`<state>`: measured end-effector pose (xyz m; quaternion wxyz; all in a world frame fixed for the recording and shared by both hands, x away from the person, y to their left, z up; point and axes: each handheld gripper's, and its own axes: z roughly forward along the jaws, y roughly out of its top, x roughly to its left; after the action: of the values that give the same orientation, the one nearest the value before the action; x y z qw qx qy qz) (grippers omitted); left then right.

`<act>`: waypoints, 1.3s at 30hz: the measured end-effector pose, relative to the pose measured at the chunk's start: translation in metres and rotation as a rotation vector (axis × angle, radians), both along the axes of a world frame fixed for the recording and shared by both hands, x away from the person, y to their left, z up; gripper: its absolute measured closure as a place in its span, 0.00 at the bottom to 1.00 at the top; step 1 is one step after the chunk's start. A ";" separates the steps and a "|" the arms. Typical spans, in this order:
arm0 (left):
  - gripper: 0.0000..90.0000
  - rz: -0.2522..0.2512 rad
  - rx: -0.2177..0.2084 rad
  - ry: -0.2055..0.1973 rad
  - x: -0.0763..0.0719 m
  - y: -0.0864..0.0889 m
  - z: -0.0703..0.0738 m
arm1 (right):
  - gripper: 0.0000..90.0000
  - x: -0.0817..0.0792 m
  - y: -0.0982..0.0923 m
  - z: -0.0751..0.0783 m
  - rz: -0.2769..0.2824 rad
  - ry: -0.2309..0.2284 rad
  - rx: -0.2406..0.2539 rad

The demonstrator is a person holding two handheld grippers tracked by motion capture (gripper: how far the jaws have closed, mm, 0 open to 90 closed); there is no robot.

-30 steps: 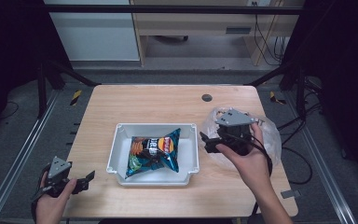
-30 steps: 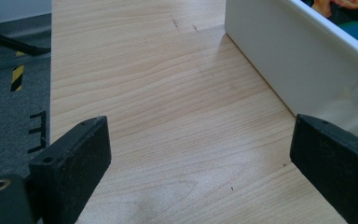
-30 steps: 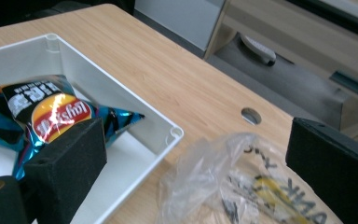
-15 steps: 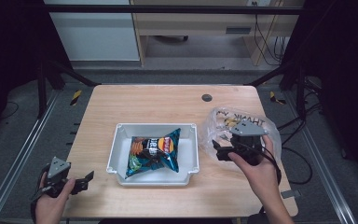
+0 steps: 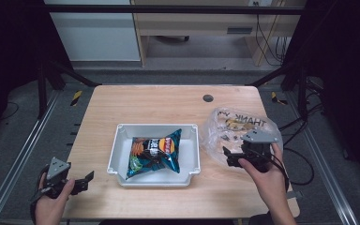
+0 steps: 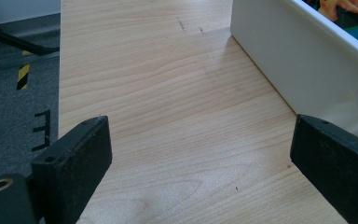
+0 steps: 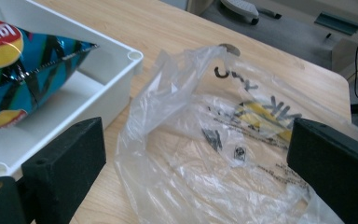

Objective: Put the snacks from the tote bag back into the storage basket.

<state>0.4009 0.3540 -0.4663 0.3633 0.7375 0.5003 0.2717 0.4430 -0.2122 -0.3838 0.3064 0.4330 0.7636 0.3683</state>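
A white tray [image 5: 117, 154] sits mid-table and holds a blue chips bag [image 5: 155, 151] with a red and yellow logo. A crumpled clear plastic bag [image 5: 238, 125] with black print lies to its right. My right gripper [image 5: 228, 158] hovers over the bag's near left part, jaws open and pointing toward the tray. In the right gripper view the plastic bag [image 7: 205, 140] lies ahead between the wide-apart jaws of the right gripper [image 7: 196, 154], with the tray [image 7: 121, 70] and chips bag [image 7: 23, 70] at left. My left gripper [image 5: 85, 182] rests open at the table's near left corner, holding nothing.
In the left gripper view the tray wall [image 6: 298, 60] stands close at right, with bare wood between the jaws. A dark round hole [image 5: 208, 98] sits at the back of the table. Cables [image 5: 304, 154] trail off the right edge. Yellow-black tape [image 5: 76, 97] marks the floor at left.
My right gripper has moved right and toward the person, away from the tray's edge and over the plastic bag. The left gripper has stayed put.
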 end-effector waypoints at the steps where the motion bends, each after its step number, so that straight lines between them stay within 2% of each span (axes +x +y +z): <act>1: 0.06 -0.001 -0.002 0.002 0.000 0.000 0.000 | 0.05 0.000 -0.001 -0.002 -0.001 0.004 -0.004; 12: 0.06 -0.007 -0.004 0.003 0.000 -0.001 -0.001 | 0.05 -0.001 -0.016 -0.024 -0.048 0.028 -0.023; 16: 0.06 -0.019 -0.004 0.016 0.001 -0.002 -0.002 | 0.05 -0.002 -0.018 -0.032 -0.051 0.043 -0.027; 26: 0.06 -0.023 0.000 0.019 0.001 -0.003 -0.002 | 0.05 -0.005 -0.014 -0.053 -0.032 0.091 -0.044; 39: 0.06 -0.018 0.003 0.012 0.001 -0.003 -0.002 | 0.06 -0.006 -0.005 -0.068 0.003 0.137 -0.058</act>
<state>0.4016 0.3515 -0.4679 0.3617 0.7442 0.4955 0.2645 0.4373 -0.2168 -0.4517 0.2654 0.4470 0.7937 0.3159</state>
